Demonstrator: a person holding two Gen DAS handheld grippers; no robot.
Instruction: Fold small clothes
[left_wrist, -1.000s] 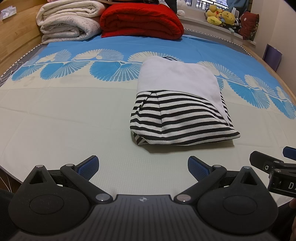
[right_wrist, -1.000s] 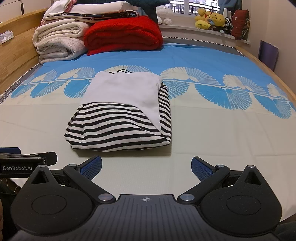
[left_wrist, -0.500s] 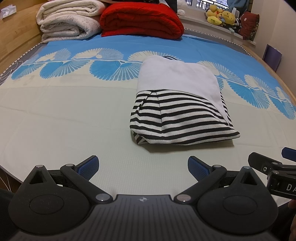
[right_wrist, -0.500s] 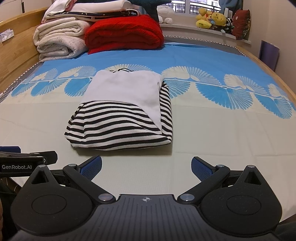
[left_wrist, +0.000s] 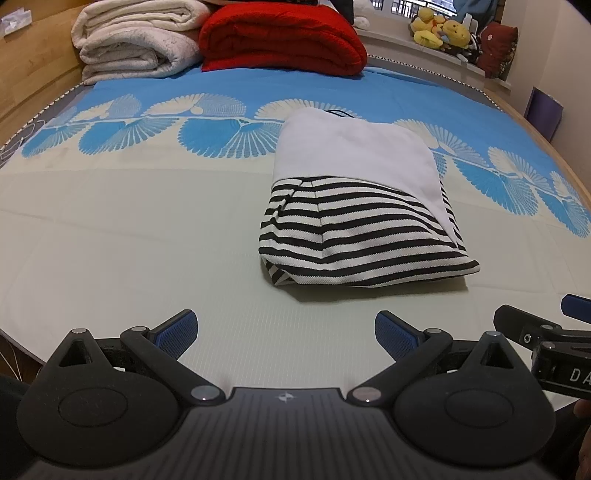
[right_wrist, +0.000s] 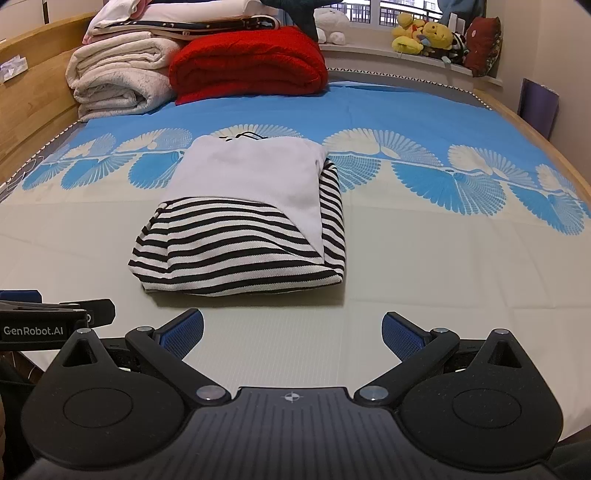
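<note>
Both the left gripper (left_wrist: 284, 330) and right gripper (right_wrist: 292, 330) gape empty before the folded striped garment (right_wrist: 240, 240); only the right view shows stacked bedding (right_wrist: 184, 16).

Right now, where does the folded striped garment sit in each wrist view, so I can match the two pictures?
Left wrist: the striped garment lies right of centre on the bed, beyond the open left gripper.
Right wrist: it lies left of centre, beyond the open right gripper.
Shared landmark: the red blanket at the far end.
</note>
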